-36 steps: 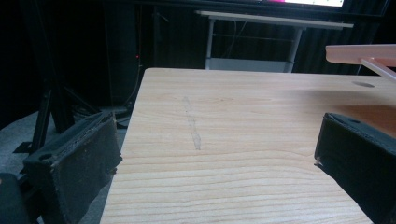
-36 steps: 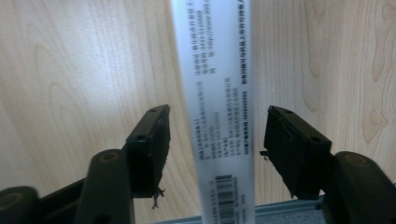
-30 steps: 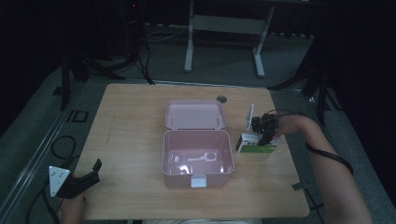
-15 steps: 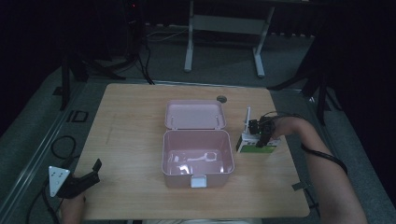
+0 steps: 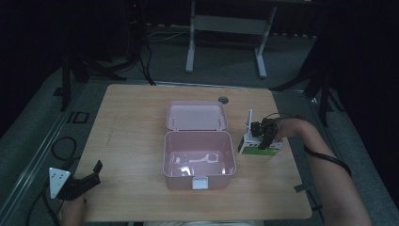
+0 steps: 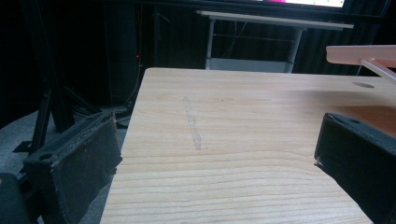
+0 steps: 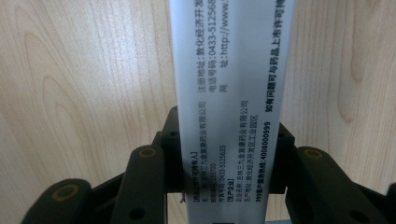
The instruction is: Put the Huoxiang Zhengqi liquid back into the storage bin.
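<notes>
An open pink plastic box (image 5: 165, 157) sits mid-table, its lid (image 5: 196, 115) laid back behind it. A pale shape shows on its floor; I cannot tell what it is. Right of the box a white and green carton (image 5: 258, 147) stands on the wood, and my right gripper (image 5: 264, 135) comes down on it from above. In the right gripper view the black jaws are shut on the narrow printed side of the carton (image 7: 233, 70). My left gripper (image 5: 91, 175) rests open at the table's front left corner, its jaws wide apart over bare wood (image 6: 215, 163).
A small dark round grommet (image 5: 223, 99) is set in the table's far edge behind the lid. The lid's edge (image 6: 359, 53) shows at the upper right in the left gripper view. A metal desk frame (image 5: 226, 28) stands beyond the table, and cables lie on the floor at left.
The right gripper and the carton have shifted very slightly lower and nearer. The left gripper has not moved.
</notes>
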`<state>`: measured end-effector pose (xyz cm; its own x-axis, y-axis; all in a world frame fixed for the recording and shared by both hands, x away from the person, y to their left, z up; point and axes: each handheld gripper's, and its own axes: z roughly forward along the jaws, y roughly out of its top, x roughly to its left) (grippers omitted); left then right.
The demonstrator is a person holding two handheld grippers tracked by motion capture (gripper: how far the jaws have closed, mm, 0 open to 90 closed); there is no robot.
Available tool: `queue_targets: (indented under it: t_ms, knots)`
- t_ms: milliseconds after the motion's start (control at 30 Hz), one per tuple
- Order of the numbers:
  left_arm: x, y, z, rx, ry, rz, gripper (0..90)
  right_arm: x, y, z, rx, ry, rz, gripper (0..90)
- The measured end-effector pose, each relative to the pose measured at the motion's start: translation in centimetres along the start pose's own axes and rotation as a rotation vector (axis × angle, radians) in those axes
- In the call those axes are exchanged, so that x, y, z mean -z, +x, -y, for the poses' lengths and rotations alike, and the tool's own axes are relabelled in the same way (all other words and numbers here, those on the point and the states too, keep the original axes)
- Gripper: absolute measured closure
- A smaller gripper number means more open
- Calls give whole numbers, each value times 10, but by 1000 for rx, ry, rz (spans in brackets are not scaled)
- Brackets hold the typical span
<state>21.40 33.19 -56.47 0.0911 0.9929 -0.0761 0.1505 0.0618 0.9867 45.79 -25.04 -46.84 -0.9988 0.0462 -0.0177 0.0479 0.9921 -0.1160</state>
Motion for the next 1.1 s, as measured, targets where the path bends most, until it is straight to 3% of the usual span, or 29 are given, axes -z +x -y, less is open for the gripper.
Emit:
queue_targets:
  t_ms: [333, 633, 867, 1100]
  knots:
    - [0, 0, 0, 1, 0, 0, 2, 5, 10, 4, -14, -7, -17, 622]
    - [0, 0, 0, 0, 1, 0, 2, 11, 34, 8, 2, -9, -21, 622]
    - [0, 0, 0, 1, 2, 1, 2, 11, 52, 15, -16, -22, -28, 623]
    - [0, 0, 0, 1, 2, 1, 2, 10, 69, 20, 4, 0, -23, 623]
